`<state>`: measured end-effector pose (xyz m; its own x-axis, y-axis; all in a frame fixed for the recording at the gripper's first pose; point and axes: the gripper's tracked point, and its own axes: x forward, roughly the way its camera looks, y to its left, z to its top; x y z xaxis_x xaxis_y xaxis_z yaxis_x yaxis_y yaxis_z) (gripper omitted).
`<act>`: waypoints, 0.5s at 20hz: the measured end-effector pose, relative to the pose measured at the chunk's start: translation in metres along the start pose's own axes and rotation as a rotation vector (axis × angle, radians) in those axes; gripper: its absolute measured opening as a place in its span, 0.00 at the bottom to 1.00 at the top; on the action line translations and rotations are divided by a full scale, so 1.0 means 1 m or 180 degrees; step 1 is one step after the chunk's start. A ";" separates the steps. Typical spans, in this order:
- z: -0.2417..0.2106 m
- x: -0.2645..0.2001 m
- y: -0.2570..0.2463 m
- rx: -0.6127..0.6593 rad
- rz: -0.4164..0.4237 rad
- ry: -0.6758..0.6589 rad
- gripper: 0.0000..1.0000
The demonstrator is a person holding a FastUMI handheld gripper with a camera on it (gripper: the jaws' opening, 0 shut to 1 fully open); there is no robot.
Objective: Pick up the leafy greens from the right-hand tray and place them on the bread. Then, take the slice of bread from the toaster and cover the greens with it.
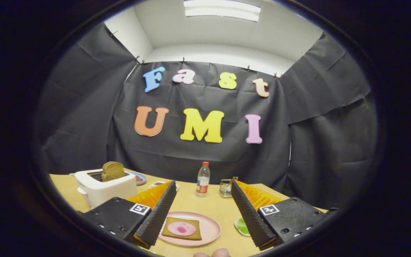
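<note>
The claw (202, 208) hangs wide open over the desk (216, 207) with nothing in it, so nothing looks done so far. Right between its fingers sits a pink plate (211, 230) with a slice of bread (171, 232) on it, topped by a round pink slice, probably ham (181, 228), and no greens on it yet. The greens (241, 225) peek out just beside the right finger, on what looks like a small tray, mostly hidden. Further off to the left, the toaster (105, 187) has the second slice (112, 170) sticking out of its slot. A bottle (203, 179) stands farther back. So both steps are left: greens first, then the top slice.
</note>
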<state>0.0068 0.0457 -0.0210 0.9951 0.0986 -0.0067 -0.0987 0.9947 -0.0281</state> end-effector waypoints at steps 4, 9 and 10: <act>-0.005 0.001 -0.013 0.0099 -0.0014 0.0068 0.95; -0.013 -0.008 -0.054 0.0113 -0.0080 0.0176 0.95; -0.016 -0.011 -0.072 0.0117 -0.0134 0.0212 0.95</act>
<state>0.0028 -0.0270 -0.0348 0.9958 0.0556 -0.0729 -0.0553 0.9984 0.0069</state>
